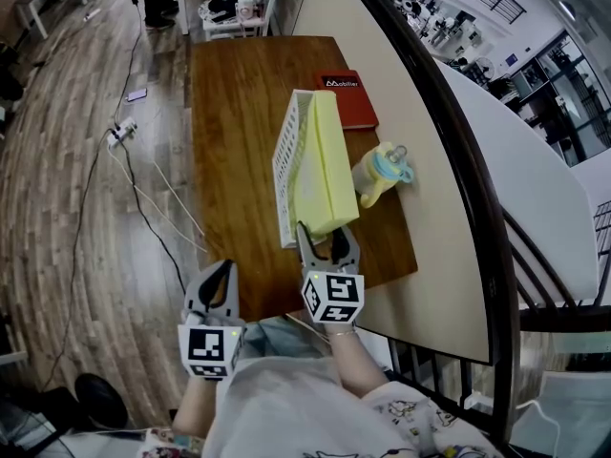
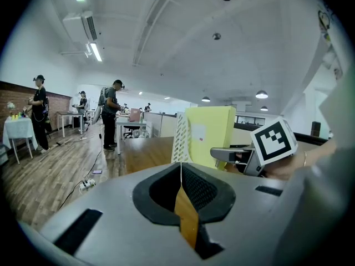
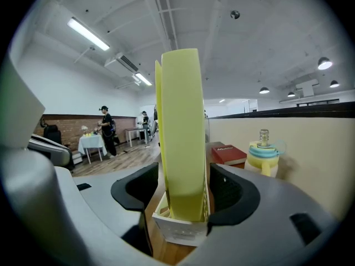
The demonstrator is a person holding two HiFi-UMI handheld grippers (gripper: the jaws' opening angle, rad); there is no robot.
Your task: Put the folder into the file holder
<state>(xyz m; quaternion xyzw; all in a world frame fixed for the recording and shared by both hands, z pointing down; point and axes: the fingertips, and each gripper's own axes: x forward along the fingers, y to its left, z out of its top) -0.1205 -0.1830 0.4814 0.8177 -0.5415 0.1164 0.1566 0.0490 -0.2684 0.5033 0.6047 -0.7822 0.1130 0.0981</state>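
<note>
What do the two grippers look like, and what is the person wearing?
Both the left gripper and the right gripper have grey bodies, two curved grey jaws lined with black pads, and a cube with black-and-white square markers. The person wears a light garment with small coloured prints.

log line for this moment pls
folder: standing in file holder | right tongs: open, astride folder | left tongs: shut, empty
</note>
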